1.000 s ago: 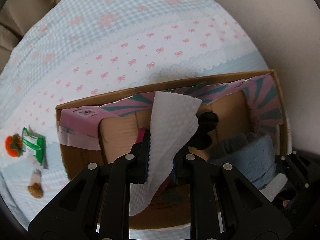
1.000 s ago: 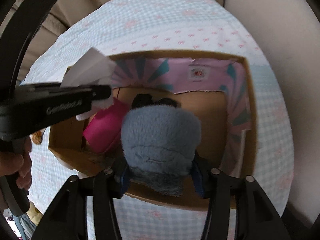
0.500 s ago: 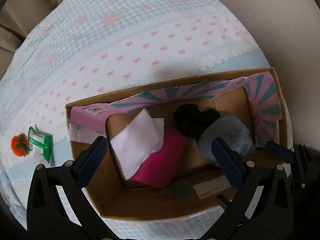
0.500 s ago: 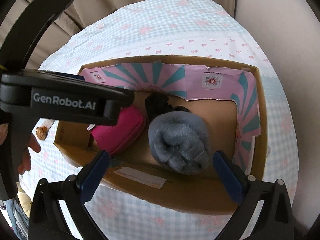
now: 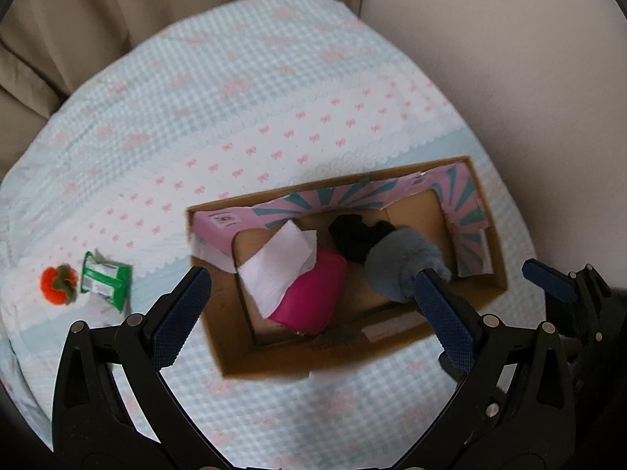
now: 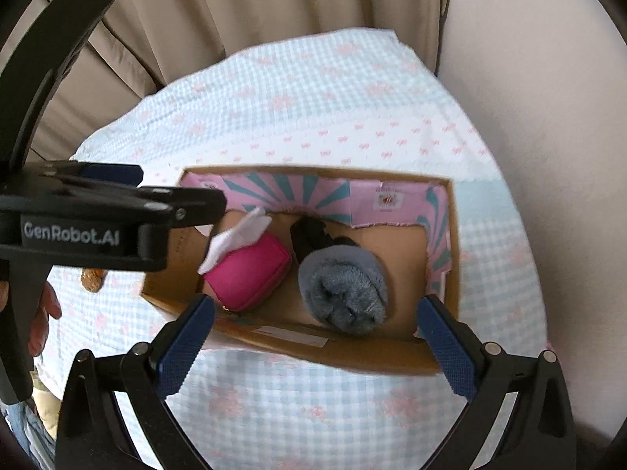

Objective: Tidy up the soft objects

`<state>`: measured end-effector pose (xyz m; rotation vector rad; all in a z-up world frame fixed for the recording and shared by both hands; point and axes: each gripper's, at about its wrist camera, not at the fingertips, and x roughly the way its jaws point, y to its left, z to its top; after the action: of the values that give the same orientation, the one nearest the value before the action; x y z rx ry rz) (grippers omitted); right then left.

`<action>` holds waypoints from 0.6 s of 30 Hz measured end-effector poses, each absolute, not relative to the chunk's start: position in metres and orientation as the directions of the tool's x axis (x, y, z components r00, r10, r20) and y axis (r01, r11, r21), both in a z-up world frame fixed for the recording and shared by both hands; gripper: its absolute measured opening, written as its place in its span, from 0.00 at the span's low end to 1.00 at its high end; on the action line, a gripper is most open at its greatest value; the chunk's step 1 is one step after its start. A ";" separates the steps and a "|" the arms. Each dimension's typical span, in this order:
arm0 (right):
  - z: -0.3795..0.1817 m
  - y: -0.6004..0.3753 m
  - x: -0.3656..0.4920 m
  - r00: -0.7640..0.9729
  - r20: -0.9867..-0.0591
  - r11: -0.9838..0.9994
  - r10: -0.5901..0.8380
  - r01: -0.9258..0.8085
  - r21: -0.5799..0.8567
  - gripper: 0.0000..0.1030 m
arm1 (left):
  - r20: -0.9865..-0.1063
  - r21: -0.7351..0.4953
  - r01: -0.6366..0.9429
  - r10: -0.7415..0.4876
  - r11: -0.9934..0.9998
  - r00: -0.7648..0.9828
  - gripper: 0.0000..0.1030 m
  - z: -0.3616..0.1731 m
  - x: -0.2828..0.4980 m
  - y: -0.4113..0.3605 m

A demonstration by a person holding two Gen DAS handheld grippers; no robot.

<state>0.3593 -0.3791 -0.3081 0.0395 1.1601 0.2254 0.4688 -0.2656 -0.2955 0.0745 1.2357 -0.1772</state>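
An open cardboard box (image 5: 274,364) (image 6: 313,346) lined with pink and teal paper sits on the checked cloth. Inside lie a white cloth (image 5: 276,268) (image 6: 235,239) on a magenta pouch (image 5: 313,297) (image 6: 250,274), a black soft item (image 5: 352,235) (image 6: 313,235) and a rolled grey-blue fluffy cloth (image 5: 395,266) (image 6: 345,290). My left gripper (image 5: 313,305) is open and empty above the box's near side. My right gripper (image 6: 313,333) is open and empty above the box's near wall.
A green packet (image 5: 106,280) and an orange pompom toy (image 5: 58,286) lie on the cloth left of the box. A small brown item (image 6: 92,278) lies left of the box. Beige curtain and wall stand behind the table.
Both grippers opened and let go: the white cloth dropped onto the magenta pouch, the grey-blue cloth into the box. Both grippers then pulled up and back from the box.
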 end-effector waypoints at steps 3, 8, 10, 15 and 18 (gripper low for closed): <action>-0.282 -0.375 0.349 0.416 -0.891 0.980 0.184 -0.142 0.136 0.99 | -0.925 -0.042 0.175 -0.104 0.984 0.365 1.00 -0.266 0.452 -0.256; -0.236 -0.364 0.329 0.482 -0.860 0.985 0.165 -0.120 0.122 0.99 | -0.882 -0.050 0.157 -0.117 0.986 0.456 1.00 -0.215 0.416 -0.232; -0.217 -0.357 0.318 0.511 -0.846 0.988 0.150 -0.112 0.108 1.00 | -0.860 -0.058 0.147 -0.124 0.987 0.494 1.00 -0.192 0.398 -0.219; -0.170 -0.342 0.284 0.571 -0.812 0.993 0.120 -0.059 0.105 1.00 | -0.811 -0.026 0.151 -0.109 0.988 0.575 1.00 -0.145 0.353 -0.191; -0.145 -0.327 0.260 0.610 -0.788 0.996 0.086 -0.029 0.086 1.00 | -0.777 -0.009 0.161 -0.109 0.987 0.620 1.00 -0.119 0.322 -0.170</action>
<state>0.2604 -0.3265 -0.1448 0.0668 0.9127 0.0660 0.3220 -0.1698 -0.1195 0.0632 0.8886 -0.1552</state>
